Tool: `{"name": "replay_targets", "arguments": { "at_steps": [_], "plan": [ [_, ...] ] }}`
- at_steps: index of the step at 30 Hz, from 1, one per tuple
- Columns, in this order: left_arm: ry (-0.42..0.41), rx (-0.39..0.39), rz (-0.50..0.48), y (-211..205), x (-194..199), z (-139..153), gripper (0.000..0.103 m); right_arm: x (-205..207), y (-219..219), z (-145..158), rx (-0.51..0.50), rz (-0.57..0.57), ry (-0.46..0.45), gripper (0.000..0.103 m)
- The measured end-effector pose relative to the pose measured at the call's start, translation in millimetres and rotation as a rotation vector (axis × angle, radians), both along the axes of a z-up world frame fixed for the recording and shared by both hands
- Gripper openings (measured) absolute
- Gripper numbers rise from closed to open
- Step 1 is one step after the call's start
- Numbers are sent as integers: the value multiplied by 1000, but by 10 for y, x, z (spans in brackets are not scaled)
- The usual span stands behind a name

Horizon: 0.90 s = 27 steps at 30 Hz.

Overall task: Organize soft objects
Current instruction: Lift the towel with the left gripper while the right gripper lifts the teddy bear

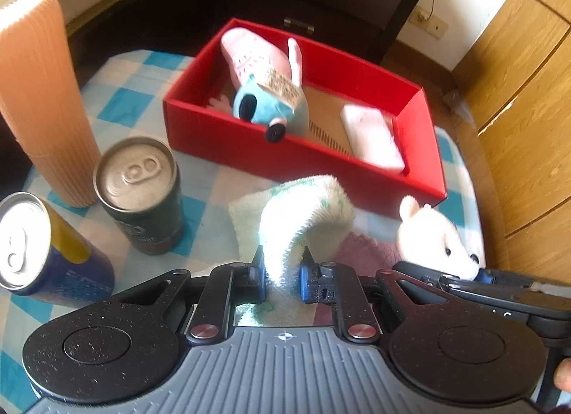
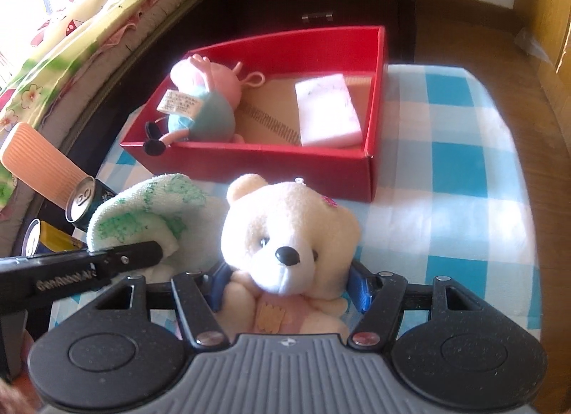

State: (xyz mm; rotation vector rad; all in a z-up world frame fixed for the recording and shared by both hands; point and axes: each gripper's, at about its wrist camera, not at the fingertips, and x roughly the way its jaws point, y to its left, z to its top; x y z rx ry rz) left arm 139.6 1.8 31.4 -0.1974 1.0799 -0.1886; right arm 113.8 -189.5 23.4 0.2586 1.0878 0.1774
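Left gripper clamps the white-and-green terry towel; right gripper, beside the arm lettered "GenRobot.AI", grips the cream plush bear; the pig's tag is illegible.

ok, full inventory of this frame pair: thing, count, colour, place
red box: 1, red, far side of the table
pig plush: 1, pink and light blue, in the box, left end
sponge block: 1, pale pink, in the box, right end
towel: 1, white and green, in front of the box, pinched in the left gripper
teddy bear: 1, cream, in front of the box, held in the right gripper
cans: 2, one dark, one blue and yellow, table's left
ribbed tube: 1, orange, behind the cans
tablecloth: 1, blue and white check
left gripper: shut on towel
right gripper: shut on bear
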Motion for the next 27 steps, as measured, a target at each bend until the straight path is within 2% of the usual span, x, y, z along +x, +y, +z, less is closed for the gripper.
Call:
{"name": "replay_targets", "arguments": {
  "at_steps": [5, 9, 12, 14, 17, 21, 23, 27],
  "plan": [
    [-20, -41, 11, 54, -23, 109, 15, -24, -61, 87, 17, -15, -17, 42],
    [-26, -64, 6, 60, -24, 151, 15, -24, -157, 96, 106, -32, 15, 43],
    [-25, -67, -5, 39, -31, 152, 15, -76, -178, 98, 74, -28, 20, 44],
    [-22, -67, -10, 30, -36, 146, 15, -103, -209, 36, 82, -2, 65, 48],
    [-19, -71, -13, 17, -38, 141, 16, -154, -235, -91, 54, -5, 106, 48],
    [-16, -70, -26, -7, -53, 136, 16, -191, -281, -178, 71, -5, 138, 49],
    [-14, -66, -30, -15, -50, 128, 17, -192, -303, -177, 95, 6, 159, 60],
    [-10, -67, -29, -20, -50, 126, 17, -238, -312, -174, 80, 39, 144, 56]
  ]
}}
